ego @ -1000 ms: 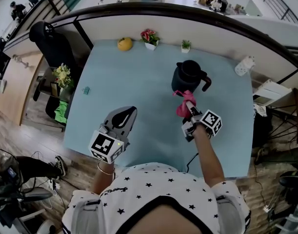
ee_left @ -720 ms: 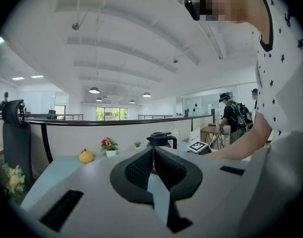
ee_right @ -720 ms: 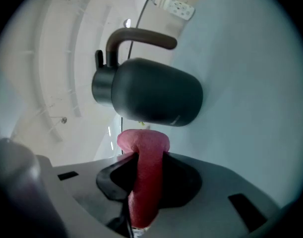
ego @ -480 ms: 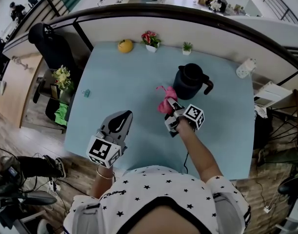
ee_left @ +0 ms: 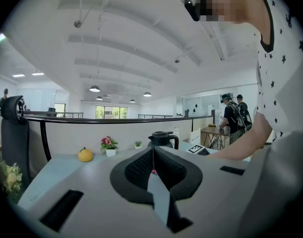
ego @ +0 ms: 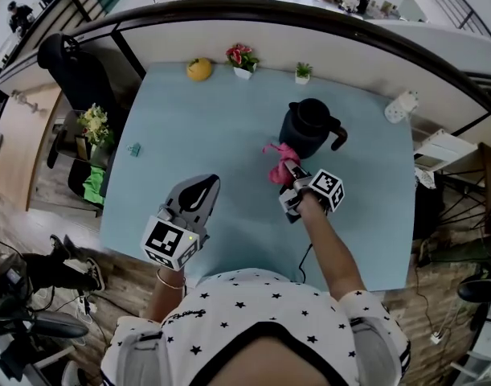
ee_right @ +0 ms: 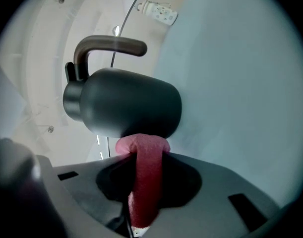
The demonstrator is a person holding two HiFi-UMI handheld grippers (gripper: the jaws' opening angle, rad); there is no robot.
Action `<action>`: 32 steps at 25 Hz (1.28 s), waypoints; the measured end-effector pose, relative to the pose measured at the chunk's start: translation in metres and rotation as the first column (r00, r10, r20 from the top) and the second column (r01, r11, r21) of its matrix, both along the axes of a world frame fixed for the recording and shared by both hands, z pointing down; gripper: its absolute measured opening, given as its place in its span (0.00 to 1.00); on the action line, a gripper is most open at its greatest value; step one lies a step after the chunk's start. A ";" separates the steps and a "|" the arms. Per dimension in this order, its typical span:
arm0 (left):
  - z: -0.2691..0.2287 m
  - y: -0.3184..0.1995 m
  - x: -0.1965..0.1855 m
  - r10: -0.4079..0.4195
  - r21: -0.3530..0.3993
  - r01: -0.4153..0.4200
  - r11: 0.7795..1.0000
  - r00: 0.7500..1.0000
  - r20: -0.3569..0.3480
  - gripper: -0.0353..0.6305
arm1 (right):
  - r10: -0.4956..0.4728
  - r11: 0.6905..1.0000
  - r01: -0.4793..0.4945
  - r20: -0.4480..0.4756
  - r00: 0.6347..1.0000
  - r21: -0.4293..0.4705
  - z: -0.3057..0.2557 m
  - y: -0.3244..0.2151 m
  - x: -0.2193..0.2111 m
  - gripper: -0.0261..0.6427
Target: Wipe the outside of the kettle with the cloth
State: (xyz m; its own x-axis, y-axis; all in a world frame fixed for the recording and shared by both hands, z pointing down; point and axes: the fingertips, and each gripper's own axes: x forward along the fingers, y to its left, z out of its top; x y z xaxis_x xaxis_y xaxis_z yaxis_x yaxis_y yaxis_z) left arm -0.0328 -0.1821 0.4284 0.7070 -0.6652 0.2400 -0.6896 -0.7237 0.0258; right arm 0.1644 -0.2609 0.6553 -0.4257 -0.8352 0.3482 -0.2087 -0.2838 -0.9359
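Holding pink cloth (ego: 279,162) against black kettle (ego: 308,127) at its 7 o'clock, right gripper (ego: 288,175) clamped on the cloth | left gripper (ego: 203,187) pinched together, empty, over table (ego: 197,135) at 7 o'clock, well apart | far edge, 11–12 o'clock: yellow fruit (ego: 199,69), flower pot (ego: 243,59), small plant (ego: 303,72) | white power strip (ego: 398,107) at kettle's 2 o'clock

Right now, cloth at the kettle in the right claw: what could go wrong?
1. Nothing steadies the kettle. The left claw is shut, empty and well away from it, so a hard sideways wipe could slide or tip it.
2. The right claw pinches the pink cloth as a narrow bunched strip, and only its tip seems to meet the kettle wall. The cloth may pull free, or the claw may scrape the kettle.
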 end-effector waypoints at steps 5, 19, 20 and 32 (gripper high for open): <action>-0.003 0.003 0.002 0.012 0.008 -0.012 1.000 1.000 -0.001 0.10 | 0.042 0.999 -0.042 -0.042 0.998 -0.018 0.003 0.015 0.028 0.18; -0.014 0.017 -0.004 0.002 0.044 -0.001 0.999 1.000 -0.011 0.10 | -0.105 0.970 0.152 -0.238 0.966 0.189 -0.074 0.059 0.007 0.18; -0.015 0.018 -0.006 0.001 0.046 -0.001 0.999 1.000 -0.013 0.10 | -0.110 0.959 0.175 -0.273 0.956 0.224 -0.086 0.061 0.004 0.18; -0.019 0.023 -0.021 -0.011 0.058 0.012 0.998 1.000 -0.017 0.10 | -0.068 0.780 0.472 -0.693 0.718 0.412 -0.185 0.091 -0.029 0.18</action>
State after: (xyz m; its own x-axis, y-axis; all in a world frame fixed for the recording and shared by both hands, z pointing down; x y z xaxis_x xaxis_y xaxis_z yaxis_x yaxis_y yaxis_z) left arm -0.0536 -0.1589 0.4090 0.7028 -0.6859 0.1886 -0.6978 -0.7163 -0.0046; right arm 0.1350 -0.1701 0.4707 -0.5210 -0.8390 0.1571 -0.7632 0.3754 -0.5259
